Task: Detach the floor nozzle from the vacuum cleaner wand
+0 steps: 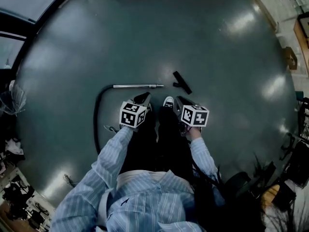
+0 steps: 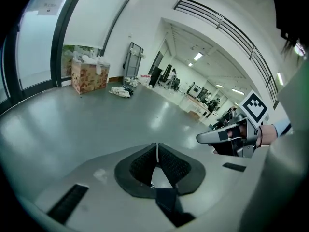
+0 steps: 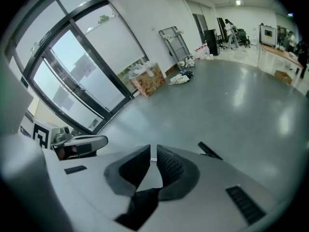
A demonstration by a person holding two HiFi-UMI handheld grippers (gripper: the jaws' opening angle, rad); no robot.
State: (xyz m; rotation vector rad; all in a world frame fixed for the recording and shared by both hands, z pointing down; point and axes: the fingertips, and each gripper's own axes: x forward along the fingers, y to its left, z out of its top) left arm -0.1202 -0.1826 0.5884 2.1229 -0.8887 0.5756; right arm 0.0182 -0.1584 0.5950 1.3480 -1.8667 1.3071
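Wand (image 1: 137, 86) lies left-right, free end toward separate nozzle (image 1: 182, 82); left gripper (image 2: 157, 152), right gripper (image 3: 151, 154) pressed together, empty.

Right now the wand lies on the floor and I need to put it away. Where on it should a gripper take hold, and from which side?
Grip the wand at the middle of its bare metal tube, coming straight down from above with the jaws across it. It lies flat on the floor, straight and slim; the hose joins its left end, and the floor nozzle lies apart.
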